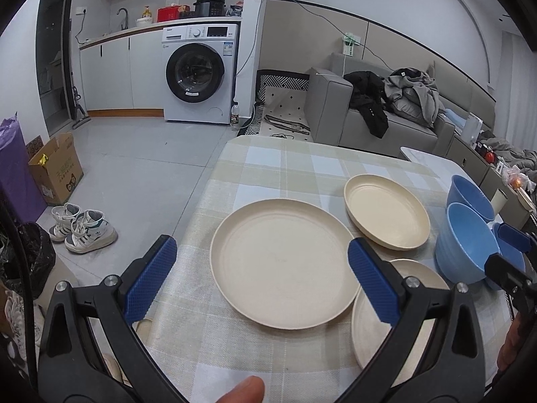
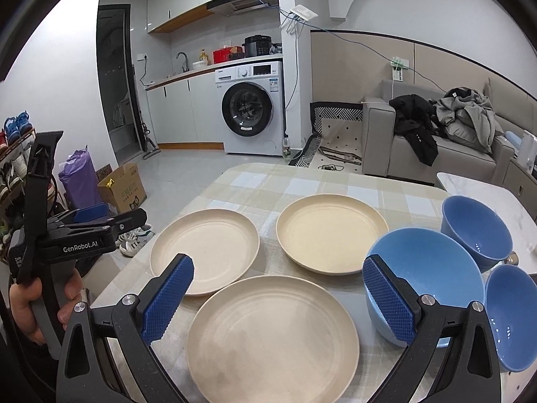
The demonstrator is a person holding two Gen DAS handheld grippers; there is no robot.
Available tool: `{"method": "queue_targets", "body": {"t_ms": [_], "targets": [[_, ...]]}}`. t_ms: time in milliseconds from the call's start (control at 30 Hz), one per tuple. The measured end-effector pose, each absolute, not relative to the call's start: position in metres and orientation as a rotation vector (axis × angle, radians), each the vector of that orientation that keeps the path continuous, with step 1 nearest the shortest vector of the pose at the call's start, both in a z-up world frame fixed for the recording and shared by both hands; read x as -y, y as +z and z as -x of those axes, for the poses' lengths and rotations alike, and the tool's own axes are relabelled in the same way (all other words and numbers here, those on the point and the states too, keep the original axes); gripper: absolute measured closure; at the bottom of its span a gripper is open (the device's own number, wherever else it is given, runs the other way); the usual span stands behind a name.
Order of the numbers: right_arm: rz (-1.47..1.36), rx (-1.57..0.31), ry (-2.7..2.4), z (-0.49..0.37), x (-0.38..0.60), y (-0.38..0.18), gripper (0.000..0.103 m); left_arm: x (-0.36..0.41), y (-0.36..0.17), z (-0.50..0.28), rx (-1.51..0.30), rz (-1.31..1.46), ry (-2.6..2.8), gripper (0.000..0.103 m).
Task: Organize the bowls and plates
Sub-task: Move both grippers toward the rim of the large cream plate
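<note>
Three cream plates and three blue bowls sit on a tabletop (image 2: 255,181) covered with a checked cloth. In the right wrist view, the near plate (image 2: 272,339) lies just ahead of the right gripper (image 2: 278,297), between its blue pads. Its far rim seems to overlap the left plate (image 2: 204,252), which sits near the tabletop's left edge. The far plate (image 2: 332,235), slightly yellower, lies apart from both, further back. Right of the plates, the big bowl (image 2: 426,275) stands upright, partly behind the right pad. The back bowl (image 2: 476,228) and the small bowl (image 2: 510,315) are tilted, openings turned toward the camera, and lean close by the big bowl.

The right gripper hovers above the tabletop, its jaws wide apart and holding nothing.

In the left wrist view, the left gripper (image 1: 261,272) also has its jaws spread wide and empty, framing the left plate. In the right wrist view the same tool appears at the left edge, held in a hand (image 2: 30,305), off the side of the tabletop.

Behind the tabletop are a washer (image 2: 251,107) and a sofa (image 2: 446,154) piled with clothes.
</note>
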State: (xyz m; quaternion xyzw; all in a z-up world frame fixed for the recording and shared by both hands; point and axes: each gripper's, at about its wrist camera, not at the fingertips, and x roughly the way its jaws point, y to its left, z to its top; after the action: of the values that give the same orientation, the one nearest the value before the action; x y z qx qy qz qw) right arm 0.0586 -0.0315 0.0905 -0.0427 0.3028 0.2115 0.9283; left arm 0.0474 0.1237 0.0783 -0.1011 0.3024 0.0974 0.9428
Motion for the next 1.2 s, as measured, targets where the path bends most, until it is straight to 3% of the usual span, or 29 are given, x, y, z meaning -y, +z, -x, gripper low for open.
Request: {"method": "queue_targets", "body": {"t_ms": [433, 1200], "targets": [[0.127, -0.689, 0.465, -0.094, -0.014, 0.069, 0.000, -0.176, 0.033, -0.078, -0.651, 0.281, 0.260, 0.001], [0.203, -0.836, 0.500, -0.157, -0.059, 0.002, 0.000, -0.175, -0.035, -0.131, -0.802, 0.206, 0.278, 0.001]]}}
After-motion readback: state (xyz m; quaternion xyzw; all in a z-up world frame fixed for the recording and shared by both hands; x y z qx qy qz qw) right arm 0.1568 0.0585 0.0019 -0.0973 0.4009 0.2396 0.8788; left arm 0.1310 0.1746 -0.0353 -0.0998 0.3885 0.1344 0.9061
